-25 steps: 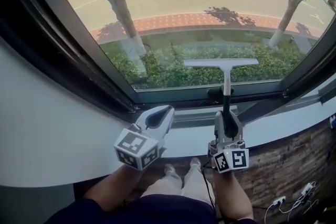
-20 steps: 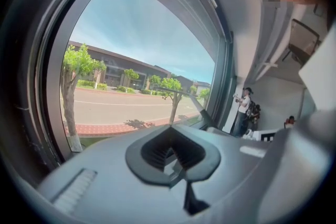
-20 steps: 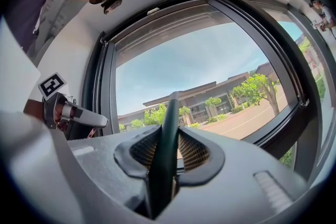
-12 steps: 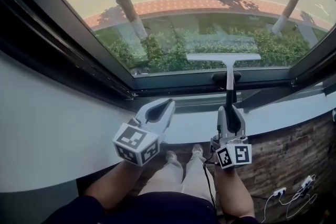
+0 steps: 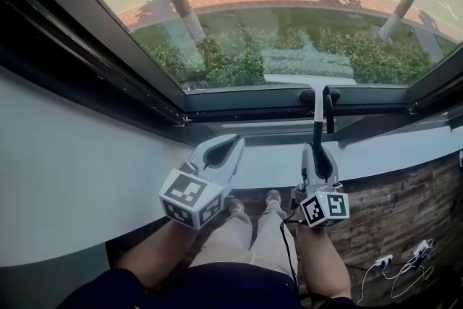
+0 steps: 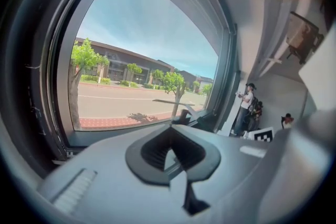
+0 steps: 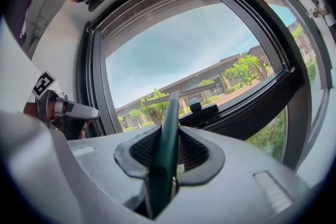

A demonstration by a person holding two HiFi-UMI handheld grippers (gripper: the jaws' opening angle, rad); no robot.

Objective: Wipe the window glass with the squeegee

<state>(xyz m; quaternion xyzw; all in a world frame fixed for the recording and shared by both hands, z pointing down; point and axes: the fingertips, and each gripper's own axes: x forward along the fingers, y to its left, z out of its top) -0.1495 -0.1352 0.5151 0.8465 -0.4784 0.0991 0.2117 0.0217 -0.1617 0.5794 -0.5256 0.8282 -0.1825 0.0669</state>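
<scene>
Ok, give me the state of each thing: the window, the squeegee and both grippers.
window: looks shut in its frame.
squeegee: upright, blade at the window's lower edge.
right gripper: shut on the squeegee's handle.
left gripper: shut, empty.

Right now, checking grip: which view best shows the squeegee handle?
Right gripper view: the squeegee handle stands clamped in the right gripper. Head view shows it thin, from above; left gripper view, only distantly.
</scene>
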